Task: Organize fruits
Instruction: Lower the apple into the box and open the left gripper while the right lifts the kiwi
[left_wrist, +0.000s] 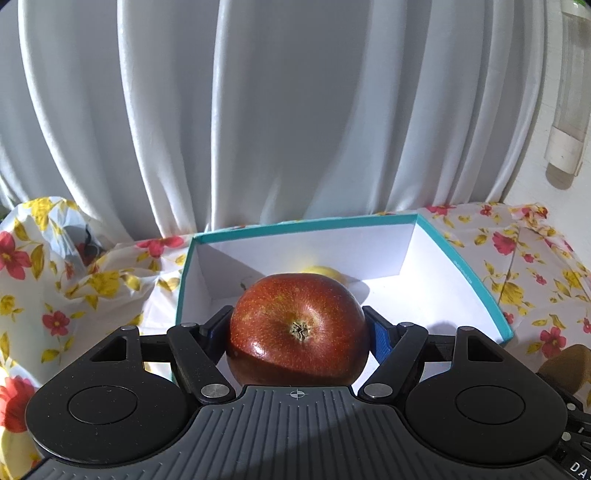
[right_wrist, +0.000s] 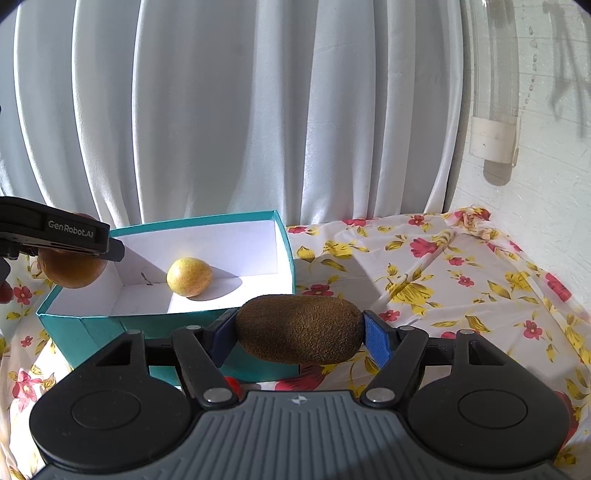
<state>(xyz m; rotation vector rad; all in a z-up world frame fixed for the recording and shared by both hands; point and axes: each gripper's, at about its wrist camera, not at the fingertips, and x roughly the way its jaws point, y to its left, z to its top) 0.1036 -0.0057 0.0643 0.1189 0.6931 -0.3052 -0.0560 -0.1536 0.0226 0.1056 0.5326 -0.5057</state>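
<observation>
Fruits are mid-transfer: on the left, the left gripper has its jaws pinching a red apple above the teal box, where a yellow fruit already lies. Rightward, the right gripper pinches a kiwi endwise outside the box's near wall, over the floral-clothed bench. The round apple could slip, or both grippers crowd the box. Readable: "GenRobot.AI".

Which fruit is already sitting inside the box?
The yellow fruit, resting on the white floor of the teal box. The red apple and the brown kiwi are each clamped between jaws, not lying in the box.
</observation>
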